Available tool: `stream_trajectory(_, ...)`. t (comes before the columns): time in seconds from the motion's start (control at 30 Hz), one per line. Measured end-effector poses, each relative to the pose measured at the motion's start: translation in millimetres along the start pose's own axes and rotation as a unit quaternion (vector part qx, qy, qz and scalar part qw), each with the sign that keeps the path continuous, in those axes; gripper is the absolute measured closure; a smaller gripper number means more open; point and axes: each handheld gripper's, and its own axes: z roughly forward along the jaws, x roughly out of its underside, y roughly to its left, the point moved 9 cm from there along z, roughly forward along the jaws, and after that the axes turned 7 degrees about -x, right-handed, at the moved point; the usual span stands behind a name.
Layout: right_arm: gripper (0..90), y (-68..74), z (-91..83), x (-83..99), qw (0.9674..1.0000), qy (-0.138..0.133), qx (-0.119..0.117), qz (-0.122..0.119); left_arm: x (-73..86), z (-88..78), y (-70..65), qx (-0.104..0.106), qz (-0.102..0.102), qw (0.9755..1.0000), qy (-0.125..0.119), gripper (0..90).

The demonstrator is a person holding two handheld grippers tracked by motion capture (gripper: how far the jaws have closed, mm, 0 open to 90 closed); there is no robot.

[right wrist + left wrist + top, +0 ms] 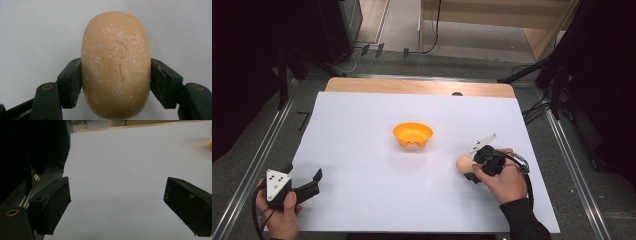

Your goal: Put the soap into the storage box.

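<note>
A white table (377, 200) carries everything here, and the orange bowl (412, 134) at its middle serves as the landmark. Well to the near left of the bowl, the left gripper (312, 184) rests at the table's edge with its jaws spread wide and nothing between them. To the near right of the bowl, and not far from it, the right gripper (468, 170) is clamped on a tan, rounded bar of soap (116, 65), one pad pressed against each long side. The soap sits just above or on the sheet; which of the two cannot be told. The likely step is carrying it to the bowl. The soap looks smooth and curved, so it could squirt out: best to keep the squeeze steady, lift straight, travel level, and let go only once it is low inside the bowl's rim.
</note>
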Motion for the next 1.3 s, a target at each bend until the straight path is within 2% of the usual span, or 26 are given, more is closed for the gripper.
stream_trajectory(0.17, 33.7, -2.6, 1.5, -6.9, 0.9998, 0.007, -0.003, -0.018, 0.0, -0.1, 0.1, 0.002, -0.002, 1.0, 0.0, 7.6)
stream_trajectory(0.53, 33.7, -10.4, -1.6, -15.7, 0.9996, 0.003, -0.012, -0.025, 0.0, -0.3, 0.1, 0.003, -0.002, 1.0, 0.0, 7.6)
stream_trajectory(0.6, 33.7, -11.8, -1.7, -16.6, 0.9991, 0.004, -0.012, -0.04, -0.1, -0.2, 0.1, 0.002, -0.002, 1.0, 0.0, 7.6)
stream_trajectory(0.77, 33.7, -13.2, 0.6, -18.2, 0.9986, 0.002, -0.025, -0.048, 0.0, -0.1, 0.1, 0.002, -0.001, 1.0, 0.0, 7.6)
stream_trajectory(1.0, 33.7, -17.0, 2.4, -19.3, 0.9981, 0.004, -0.026, -0.056, 0.0, -0.1, 0.0, 0.002, -0.001, 1.0, 0.0, 7.6)
stream_trajectory(1.1, 33.7, -18.8, 1.2, -20.2, 0.9979, 0.014, -0.017, -0.061, 0.0, -0.1, 0.0, 0.002, -0.001, 1.0, 0.0, 7.6)
stream_trajectory(1.3, 33.7, -19.9, -1.8, -27.6, 0.9976, 0.01, -0.021, -0.065, 0.0, -0.3, 0.2, 0.002, -0.003, 1.0, 0.0, 7.6)
